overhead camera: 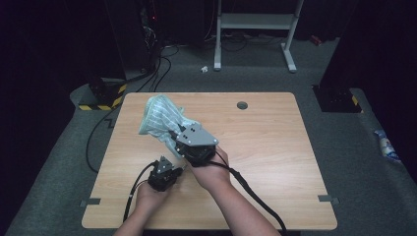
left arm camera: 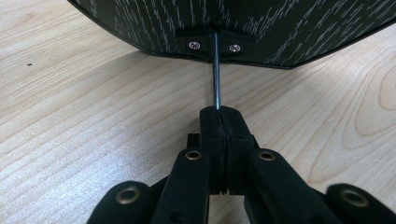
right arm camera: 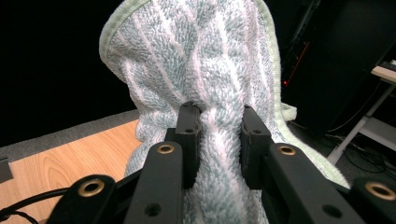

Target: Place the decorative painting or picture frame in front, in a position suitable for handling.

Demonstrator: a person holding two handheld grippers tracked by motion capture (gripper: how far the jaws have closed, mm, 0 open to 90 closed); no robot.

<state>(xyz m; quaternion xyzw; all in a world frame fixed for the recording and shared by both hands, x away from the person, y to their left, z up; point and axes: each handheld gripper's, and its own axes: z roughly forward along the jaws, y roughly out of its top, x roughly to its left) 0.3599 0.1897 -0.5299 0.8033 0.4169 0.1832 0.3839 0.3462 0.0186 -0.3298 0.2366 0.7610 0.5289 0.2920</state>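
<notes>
A pale green and white striped towel (overhead camera: pixel 158 114) hangs bunched above the table (overhead camera: pixel 265 147), lifted off the wood. My right gripper (overhead camera: pixel 173 136) is shut on it. In the right gripper view the black pads pinch a thick fold of the towel (right arm camera: pixel 205 60) at my right gripper (right arm camera: pixel 218 116), and the cloth rises above them. My left gripper (overhead camera: pixel 178 170) rests low near the table's front, just below the right hand. Its jaws are pressed together at my left gripper (left arm camera: pixel 219 116). A thin metal rod (left arm camera: pixel 216 70) runs from those tips up to a dark speckled body (left arm camera: pixel 280 28) with two screws.
A round grommet hole (overhead camera: pixel 242 104) lies at the table's far edge. Black cables (overhead camera: pixel 246 189) trail off both grippers toward the front edge. Behind the table stand a white frame (overhead camera: pixel 255 29) and a yellow-black striped base (overhead camera: pixel 101 98) on grey carpet.
</notes>
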